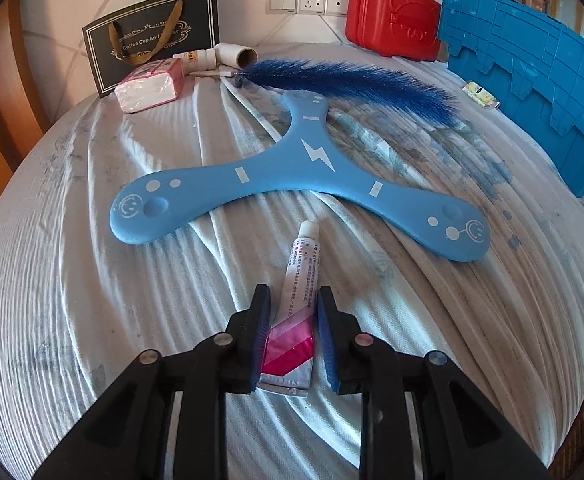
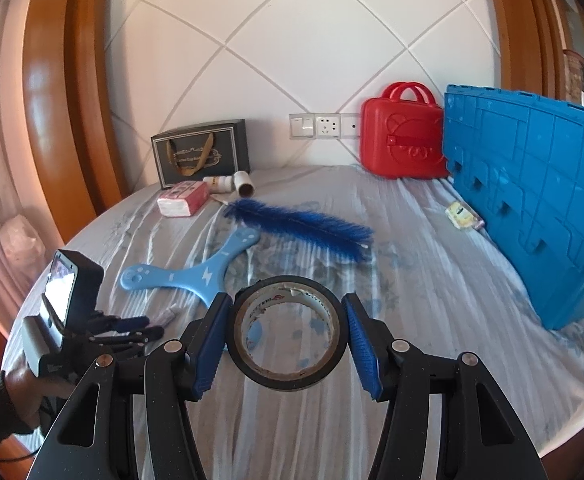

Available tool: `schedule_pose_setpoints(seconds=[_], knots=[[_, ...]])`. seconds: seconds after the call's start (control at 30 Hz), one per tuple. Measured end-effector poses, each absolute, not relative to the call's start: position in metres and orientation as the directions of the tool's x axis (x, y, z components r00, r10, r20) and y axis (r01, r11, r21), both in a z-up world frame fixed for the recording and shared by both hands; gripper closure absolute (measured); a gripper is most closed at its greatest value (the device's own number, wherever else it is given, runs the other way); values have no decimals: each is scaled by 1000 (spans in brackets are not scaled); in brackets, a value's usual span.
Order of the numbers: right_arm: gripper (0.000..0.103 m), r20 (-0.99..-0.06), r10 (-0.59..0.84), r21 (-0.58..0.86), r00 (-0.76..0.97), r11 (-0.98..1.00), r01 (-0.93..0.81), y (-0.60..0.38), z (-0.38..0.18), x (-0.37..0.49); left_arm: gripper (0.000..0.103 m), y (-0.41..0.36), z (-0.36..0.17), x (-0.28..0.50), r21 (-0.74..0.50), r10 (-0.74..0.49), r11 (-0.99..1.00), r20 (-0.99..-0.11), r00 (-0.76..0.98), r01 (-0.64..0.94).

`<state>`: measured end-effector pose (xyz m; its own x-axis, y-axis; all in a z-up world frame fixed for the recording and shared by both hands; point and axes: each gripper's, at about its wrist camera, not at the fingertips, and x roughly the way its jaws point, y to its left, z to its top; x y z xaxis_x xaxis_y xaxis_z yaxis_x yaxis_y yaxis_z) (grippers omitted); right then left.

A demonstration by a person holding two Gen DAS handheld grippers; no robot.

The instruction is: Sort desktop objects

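My left gripper [image 1: 293, 300] straddles a small ointment tube [image 1: 296, 304] with pink stripes lying on the cloth; the left pad touches it, the right pad stands a little apart. My right gripper [image 2: 286, 308] is shut on a black tape roll [image 2: 288, 332], held above the table. A light-blue three-armed boomerang [image 1: 303, 168] lies beyond the tube. A blue feather brush [image 1: 355, 80] lies behind it. The left gripper also shows in the right wrist view [image 2: 148, 326], low at the left.
A blue crate [image 1: 531, 88] stands at the right, a red case [image 1: 391, 20] at the back. A black gift bag [image 1: 152, 36], tissue pack [image 1: 152, 86], white bottle [image 1: 196, 60] and cardboard tube [image 1: 238, 54] sit back left. A small packet [image 1: 479, 94] lies by the crate.
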<state>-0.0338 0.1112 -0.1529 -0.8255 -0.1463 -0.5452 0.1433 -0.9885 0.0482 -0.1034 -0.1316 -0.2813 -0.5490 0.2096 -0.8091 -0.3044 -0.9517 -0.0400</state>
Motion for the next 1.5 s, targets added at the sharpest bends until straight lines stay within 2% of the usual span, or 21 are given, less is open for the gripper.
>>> schedule_pose_setpoints(seconds=[0.27, 0.33, 0.5, 0.7, 0.9, 0.93, 1.0, 1.03, 1.07, 1.13, 1.2, 1.23, 1.3, 1.5], knots=[[47, -544, -148, 51, -826, -988, 144, 109, -153, -34, 85, -134, -255, -99, -68, 249, -948, -768, -590, -311], [47, -546, -148, 47, -825, -988, 146, 108, -153, -35, 92, -133, -248, -100, -56, 237, -951, -764, -600, -304], [47, -550, -156, 48, -821, -987, 155, 107, -154, -35, 92, -136, -238, -98, -62, 245, -951, -750, -614, -303], [47, -559, -161, 59, -813, -986, 154, 108, -156, -36, 92, -128, -255, -101, 5, 178, -953, -799, -574, -302], [47, -558, -157, 48, -815, -986, 157, 107, -155, -32, 91, -129, -270, -106, -20, 193, -952, -813, -549, -305], [47, -559, -154, 46, -815, -987, 154, 108, -155, -32, 88, -126, -272, -106, -17, 191, -950, -819, -541, -311], [47, -560, -147, 46, -815, -988, 147, 110, -156, -32, 75, -124, -278, -107, -7, 181, -951, -825, -535, -310], [47, -563, -145, 48, -814, -988, 144, 111, -156, -33, 61, -124, -281, -108, -10, 177, -952, -832, -525, -305], [47, -562, -142, 46, -815, -989, 140, 111, -156, -33, 58, -125, -282, -106, -11, 178, -954, -826, -534, -300], [47, -560, -139, 45, -817, -990, 137, 112, -155, -34, 58, -127, -282, -105, -23, 188, -955, -819, -542, -296], [47, -556, -137, 46, -820, -990, 134, 112, -155, -33, 80, -129, -281, -104, -22, 185, -957, -814, -551, -289], [47, -553, -136, 47, -822, -990, 132, 113, -154, -33, 86, -131, -280, -104, -25, 185, -958, -813, -551, -285], [47, -553, -133, 47, -823, -991, 128, 112, -154, -32, 86, -135, -280, -106, -61, 210, -957, -819, -534, -283], [47, -545, -131, 51, -828, -991, 124, 113, -153, -34, 86, -138, -258, -101, -62, 221, -959, -778, -588, -278]])
